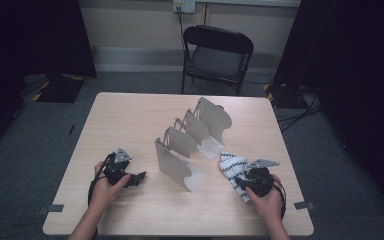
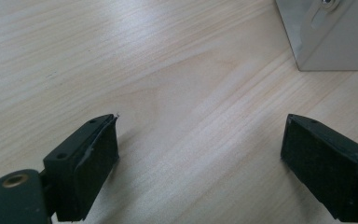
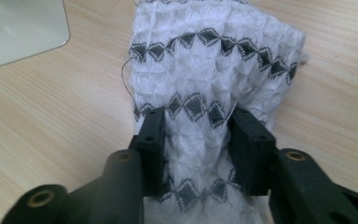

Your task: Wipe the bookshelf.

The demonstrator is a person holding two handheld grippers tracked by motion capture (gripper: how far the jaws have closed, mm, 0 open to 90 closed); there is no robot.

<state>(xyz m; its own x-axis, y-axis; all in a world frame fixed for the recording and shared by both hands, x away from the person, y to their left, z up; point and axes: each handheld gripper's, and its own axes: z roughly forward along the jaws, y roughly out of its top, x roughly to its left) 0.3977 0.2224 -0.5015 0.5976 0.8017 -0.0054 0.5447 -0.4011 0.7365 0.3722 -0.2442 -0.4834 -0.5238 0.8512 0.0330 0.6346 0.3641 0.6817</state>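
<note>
On the surface [image 1: 130, 115], right gripper [image 3: 198, 140] fingers squeeze the cloth [image 3: 214, 60]; left gripper [image 2: 200, 154] fingers stand open.

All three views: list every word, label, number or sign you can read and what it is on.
None: no readable text anywhere.
Cloth: a woven black diamond pattern, no lettering.
Metal rack: plain, unmarked.
Wall socket plate: too small and blurred to read.
Table: bare wood grain.

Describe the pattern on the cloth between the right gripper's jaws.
The cloth is white waffle weave with rows of dark diamond shapes, clearest in the right gripper view.
</note>
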